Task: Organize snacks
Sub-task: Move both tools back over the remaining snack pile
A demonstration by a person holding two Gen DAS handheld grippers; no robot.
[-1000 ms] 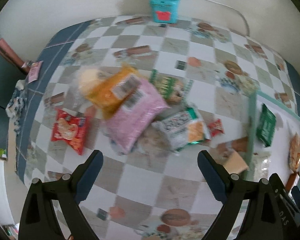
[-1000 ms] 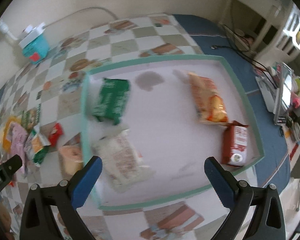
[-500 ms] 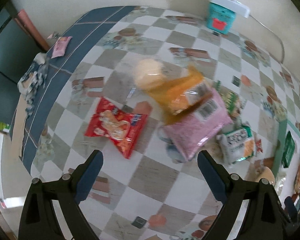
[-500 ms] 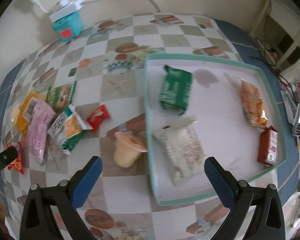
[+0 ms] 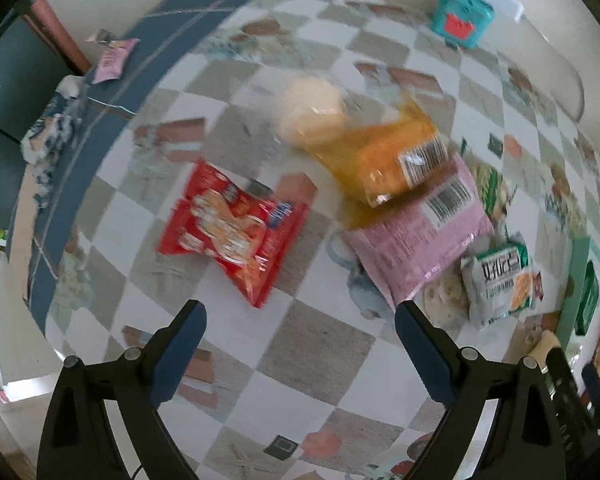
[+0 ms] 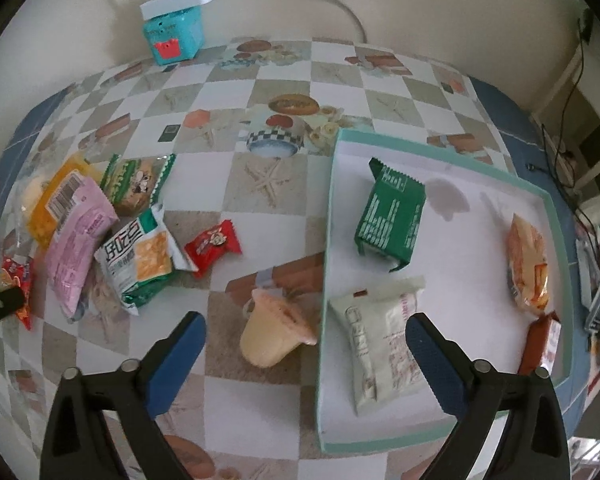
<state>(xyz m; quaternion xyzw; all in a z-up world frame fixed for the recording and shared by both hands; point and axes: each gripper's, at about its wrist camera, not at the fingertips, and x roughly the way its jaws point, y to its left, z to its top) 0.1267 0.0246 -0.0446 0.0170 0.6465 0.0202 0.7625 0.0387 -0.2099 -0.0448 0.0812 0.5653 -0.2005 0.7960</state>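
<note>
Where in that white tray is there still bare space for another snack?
The tray is bare in its middle, between the green packet, white packet and orange bag, and along its near edge. Left of it the tablecloth is crowded: pink bag, red candy, pudding cup.

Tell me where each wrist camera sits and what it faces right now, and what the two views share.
Left wrist: on the left claw, looking steeply down at the red packet and pink bag; its open blue fingers show.
Right wrist: on the right claw, looking down at the pudding cup beside the tray; only its open fingers show.
Shared: pink bag, orange bag, teal box.
</note>
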